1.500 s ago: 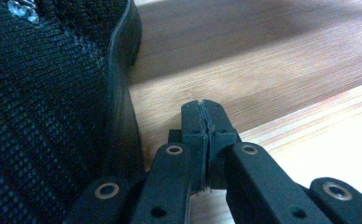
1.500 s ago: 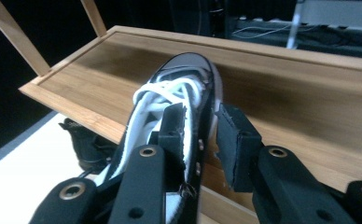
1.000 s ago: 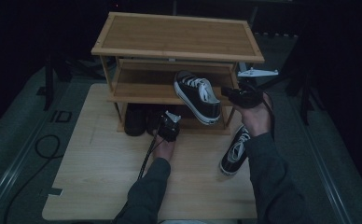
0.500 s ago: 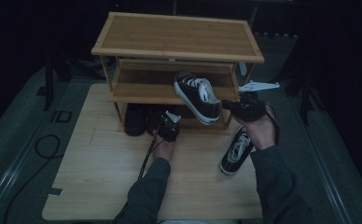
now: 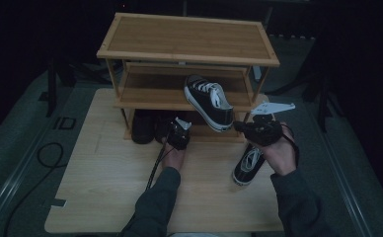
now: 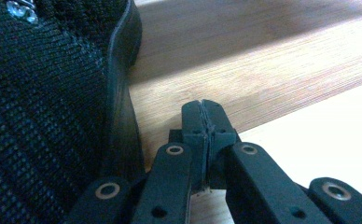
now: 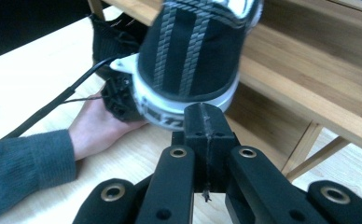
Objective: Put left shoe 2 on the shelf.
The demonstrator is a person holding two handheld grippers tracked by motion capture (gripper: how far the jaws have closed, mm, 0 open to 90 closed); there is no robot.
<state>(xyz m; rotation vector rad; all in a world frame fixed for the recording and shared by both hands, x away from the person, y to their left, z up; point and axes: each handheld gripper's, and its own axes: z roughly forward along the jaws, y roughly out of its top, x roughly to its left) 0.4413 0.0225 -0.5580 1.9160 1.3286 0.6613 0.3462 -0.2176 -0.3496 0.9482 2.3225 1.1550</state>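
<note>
Sneaker up on the rack's middle shelf, heel hanging out over the front edge, toe tilted back into the rack; the right gripper sits just at that heel, jaws pressed together with nothing between them, so this looks like a closed-tip nudge to push it in rather than a grab; its mate lies on the wooden board near the right edge, under the right hand, likely next in line; the left gripper rests low at the rack's bottom level, tongs likewise shut and empty, tip beside a black knit shoe, perhaps bracing it.
</note>
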